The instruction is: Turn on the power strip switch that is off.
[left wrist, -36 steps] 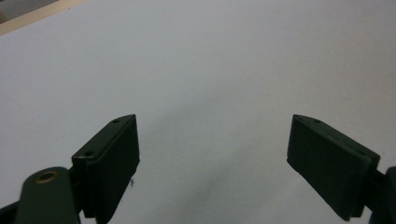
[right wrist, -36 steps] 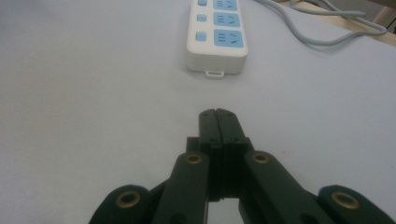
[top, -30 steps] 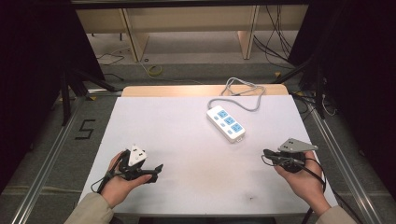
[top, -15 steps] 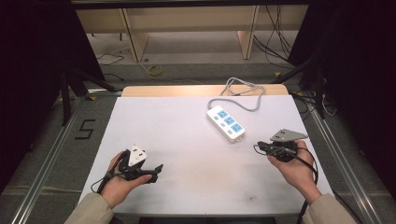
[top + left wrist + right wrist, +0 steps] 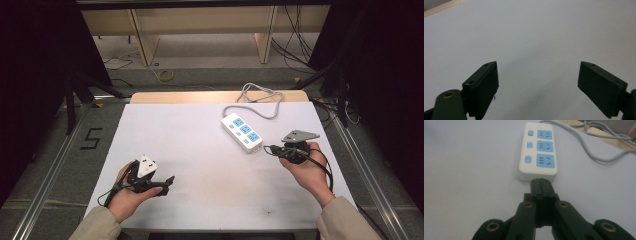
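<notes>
- Power strip [image 5: 242,131]: sits on the white table [image 5: 200,190] at about 1 o'clock from table centre, long axis running 11 to 5 o'clock, near end closest to my right hand.
- My right gripper [image 5: 268,148]: jaws pressed together, nothing between them, tips at or just short of the strip's near end [image 5: 537,176]; I can't tell if they touch.
- My left gripper [image 5: 169,181]: down at 7 o'clock of the table, jaws spread wide over bare tabletop [image 5: 536,37], holding nothing, well apart from the strip.
- Handling guess: rigid plastic shell, light to moderate weight, glossy so likely slippery on this smooth top; a closed-jaw nudge would probably slide or swing it rather than tip it.
- Grey cable [image 5: 260,95] loops off the far end toward 12 o'clock; stiffish round cord, likely to drag and pull the strip off line.
- Where to grab: across the narrow width on the two long side walls, mid-body; avoid the top face.
- Shape and texture: rounded-corner white slab, three blue socket faces [image 5: 545,146] in a row, a small blue button [image 5: 528,159] beside each.
- Table: matte white sheet, wooden edge showing at 12 o'clock.
</notes>
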{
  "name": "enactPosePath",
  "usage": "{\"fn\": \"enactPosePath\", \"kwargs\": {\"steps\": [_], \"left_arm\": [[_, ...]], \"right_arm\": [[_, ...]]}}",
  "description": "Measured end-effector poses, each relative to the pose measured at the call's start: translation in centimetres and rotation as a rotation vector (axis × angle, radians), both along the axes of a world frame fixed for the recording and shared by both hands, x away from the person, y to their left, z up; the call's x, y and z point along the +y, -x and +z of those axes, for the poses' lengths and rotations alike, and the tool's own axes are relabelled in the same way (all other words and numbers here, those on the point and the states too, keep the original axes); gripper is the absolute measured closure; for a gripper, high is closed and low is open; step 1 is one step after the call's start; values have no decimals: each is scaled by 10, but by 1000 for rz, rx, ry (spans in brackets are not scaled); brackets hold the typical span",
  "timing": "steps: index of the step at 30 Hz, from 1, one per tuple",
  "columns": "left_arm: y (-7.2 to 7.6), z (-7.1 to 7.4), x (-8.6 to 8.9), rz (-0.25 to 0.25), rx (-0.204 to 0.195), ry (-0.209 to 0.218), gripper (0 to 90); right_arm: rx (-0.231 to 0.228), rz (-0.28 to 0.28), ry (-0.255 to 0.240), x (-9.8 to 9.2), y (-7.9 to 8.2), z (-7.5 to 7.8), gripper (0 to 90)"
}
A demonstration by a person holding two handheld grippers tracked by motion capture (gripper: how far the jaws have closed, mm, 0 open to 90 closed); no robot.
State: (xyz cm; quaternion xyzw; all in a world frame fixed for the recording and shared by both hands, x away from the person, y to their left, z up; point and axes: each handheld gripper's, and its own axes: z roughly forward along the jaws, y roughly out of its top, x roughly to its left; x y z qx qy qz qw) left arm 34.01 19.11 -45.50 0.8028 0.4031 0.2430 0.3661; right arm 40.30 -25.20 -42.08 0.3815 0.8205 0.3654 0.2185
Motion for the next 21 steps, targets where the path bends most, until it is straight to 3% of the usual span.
{"fn": "enactPosePath", "kwargs": {"steps": [21], "left_arm": [[1,1,-1,-6,-2,-7,165]], "right_arm": [[17,-13,24,14,-28,4,900]]}}
